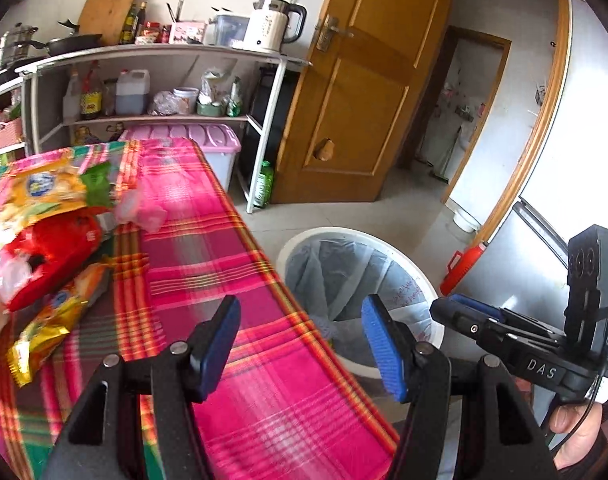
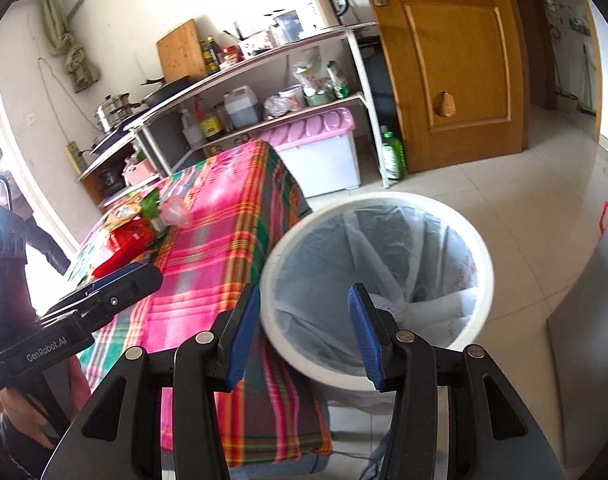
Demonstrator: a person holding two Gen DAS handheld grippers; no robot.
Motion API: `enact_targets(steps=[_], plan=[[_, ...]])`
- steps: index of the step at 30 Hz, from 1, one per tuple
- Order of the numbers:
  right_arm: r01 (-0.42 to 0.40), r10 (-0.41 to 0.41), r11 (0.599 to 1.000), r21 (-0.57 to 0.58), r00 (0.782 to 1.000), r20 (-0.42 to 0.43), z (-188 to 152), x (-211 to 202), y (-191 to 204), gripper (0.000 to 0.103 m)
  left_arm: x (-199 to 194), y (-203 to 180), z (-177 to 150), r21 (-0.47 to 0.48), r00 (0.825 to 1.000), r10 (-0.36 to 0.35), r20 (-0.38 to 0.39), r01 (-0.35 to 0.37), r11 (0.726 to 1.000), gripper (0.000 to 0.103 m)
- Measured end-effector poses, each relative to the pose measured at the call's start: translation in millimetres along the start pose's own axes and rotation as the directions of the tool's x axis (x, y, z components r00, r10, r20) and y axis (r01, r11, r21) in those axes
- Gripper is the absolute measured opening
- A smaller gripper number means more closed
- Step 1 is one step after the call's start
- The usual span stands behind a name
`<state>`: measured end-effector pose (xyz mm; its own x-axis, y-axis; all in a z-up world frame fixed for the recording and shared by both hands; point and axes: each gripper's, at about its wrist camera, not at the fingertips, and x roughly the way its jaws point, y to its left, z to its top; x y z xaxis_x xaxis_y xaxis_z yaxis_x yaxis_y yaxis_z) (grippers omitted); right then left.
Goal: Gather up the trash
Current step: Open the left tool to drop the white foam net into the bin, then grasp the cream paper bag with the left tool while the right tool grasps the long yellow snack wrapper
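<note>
a surface (image 1: 240,248) draped in a pink plaid cloth is seen, with a white bin (image 2: 479,248) lined with a clear bag standing on the floor just beside its edge. behind the surface a white shelf rack (image 1: 264,92) with bottles, a kettle (image 1: 272,26) and a pink-lidded box (image 1: 208,136) is noted, beside a wooden door (image 1: 367,80). the trash (image 1: 56,240), a heap of red, yellow and green wrappers with crumpled clear plastic, lies on the far side of the surface, well apart from the bin. the wrappers are blurred and partly cut off at the frame edge; printing cannot be read. the bin's contents are hard to make out. the left claw (image 1: 300,344) is held open over the surface edge, nothing between its pads. the right claw (image 2: 304,332) is likewise open and empty above the bin rim.
</note>
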<state>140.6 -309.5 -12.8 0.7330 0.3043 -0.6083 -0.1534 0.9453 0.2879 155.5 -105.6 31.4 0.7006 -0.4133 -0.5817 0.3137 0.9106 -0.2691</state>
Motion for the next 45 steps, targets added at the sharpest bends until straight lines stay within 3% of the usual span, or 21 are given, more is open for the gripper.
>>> enact_targets(steps=[10,15,21,27,34,37,40,42,45], plan=[[-0.131,0.127,0.988,-0.084,0.991,-0.052,-6,18,61,0.047,-57,59,-11,-0.052,0.986,0.144,0.084,-0.140,0.989,0.065],[-0.186,0.177,0.979,-0.087,0.979,-0.100,-9,33,84,0.047,-77,93,-20,-0.085,0.968,0.229,0.103,-0.221,0.972,0.065],[-0.222,0.204,0.966,-0.128,0.969,-0.141,-13,46,111,0.047,-96,134,-32,-0.121,0.934,0.339,0.110,-0.326,0.938,0.065],[-0.244,0.218,0.958,-0.149,0.961,-0.168,-16,60,131,0.047,-102,176,-30,-0.150,0.909,0.408,0.091,-0.392,0.908,0.073],[-0.246,0.217,0.957,-0.153,0.959,-0.183,-14,71,140,0.047,-92,216,-30,-0.214,0.891,0.453,0.022,-0.439,0.873,0.073],[-0.252,0.221,0.955,-0.154,0.956,-0.192,-11,77,145,0.047,-84,227,-31,-0.238,0.891,0.454,-0.019,-0.445,0.863,0.073],[-0.259,0.226,0.952,-0.162,0.954,-0.197,-9,82,151,0.047,-77,232,-32,-0.258,0.901,0.430,-0.057,-0.430,0.866,0.073],[-0.267,0.232,0.950,-0.163,0.951,-0.205,-7,88,158,0.047,-71,234,-33,-0.257,0.899,0.427,-0.093,-0.436,0.862,0.058],[-0.274,0.237,0.948,-0.163,0.947,-0.214,-5,96,166,0.047,-67,234,-34,-0.258,0.906,0.408,-0.113,-0.423,0.869,0.044]])
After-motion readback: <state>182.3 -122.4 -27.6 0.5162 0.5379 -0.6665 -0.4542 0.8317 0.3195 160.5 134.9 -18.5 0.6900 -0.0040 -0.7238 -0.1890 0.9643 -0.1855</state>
